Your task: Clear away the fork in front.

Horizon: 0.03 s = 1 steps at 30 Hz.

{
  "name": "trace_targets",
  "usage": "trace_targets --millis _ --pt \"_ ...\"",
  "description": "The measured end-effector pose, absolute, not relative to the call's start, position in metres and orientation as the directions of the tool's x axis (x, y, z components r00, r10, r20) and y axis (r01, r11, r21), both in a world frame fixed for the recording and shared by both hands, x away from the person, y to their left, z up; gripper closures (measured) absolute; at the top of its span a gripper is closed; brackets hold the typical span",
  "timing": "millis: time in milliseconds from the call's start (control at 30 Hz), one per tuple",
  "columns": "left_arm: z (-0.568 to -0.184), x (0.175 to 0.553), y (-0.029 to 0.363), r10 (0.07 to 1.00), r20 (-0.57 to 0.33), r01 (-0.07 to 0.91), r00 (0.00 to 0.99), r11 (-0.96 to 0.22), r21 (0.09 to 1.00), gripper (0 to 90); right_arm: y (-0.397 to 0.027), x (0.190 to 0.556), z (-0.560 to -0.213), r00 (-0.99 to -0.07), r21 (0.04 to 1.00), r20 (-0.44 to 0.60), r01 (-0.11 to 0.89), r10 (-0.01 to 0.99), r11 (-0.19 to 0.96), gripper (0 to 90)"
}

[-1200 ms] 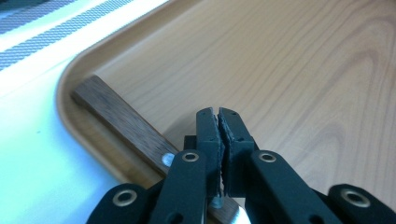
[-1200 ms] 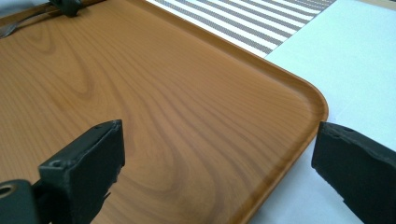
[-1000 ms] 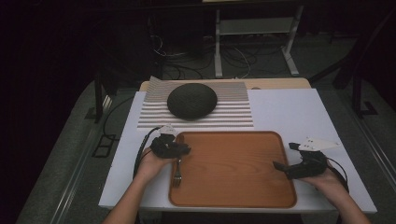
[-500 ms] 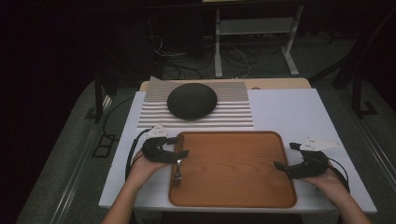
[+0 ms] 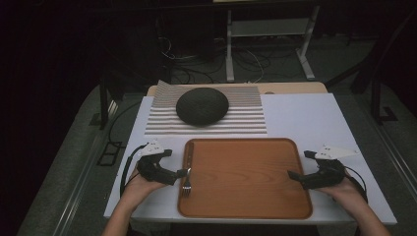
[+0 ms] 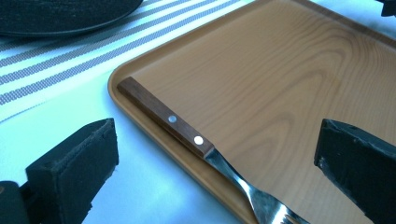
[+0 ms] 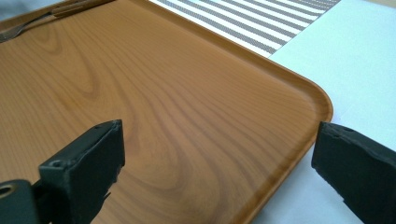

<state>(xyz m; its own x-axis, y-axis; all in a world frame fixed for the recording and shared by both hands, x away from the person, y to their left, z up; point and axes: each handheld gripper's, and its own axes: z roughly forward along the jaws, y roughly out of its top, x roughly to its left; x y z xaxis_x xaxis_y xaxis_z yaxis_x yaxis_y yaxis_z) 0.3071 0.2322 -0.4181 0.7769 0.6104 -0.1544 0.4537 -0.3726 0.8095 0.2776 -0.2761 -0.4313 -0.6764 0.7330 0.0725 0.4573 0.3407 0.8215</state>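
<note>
The left gripper (image 5: 183,173), its jaws just opened wide, holds nothing. The steel fork with a wooden handle (image 6: 187,132) lies just ahead of them on the left rim of the orange wood-grain tray (image 5: 246,172). The right gripper (image 5: 293,175) gapes empty at the tray's right edge.

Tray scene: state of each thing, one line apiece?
fork: released, lying along the tray's left rim, handle partly on the rim
tray: flat on the table, bare but for the fork
dark bowl: upside down on the striped mat
left gripper: jaws have just been opening, nothing held
right gripper: open, over the tray's right edge
</note>
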Motion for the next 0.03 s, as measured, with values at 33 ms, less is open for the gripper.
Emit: trace_targets --millis 33 --pt "-0.4179 0.3073 0.2319 0.608 -0.152 0.451 0.779 -0.375 0.81 0.0 -0.2761 0.2776 -0.4313 -0.676 0.821 0.072 0.457 0.733 0.341 2.7"
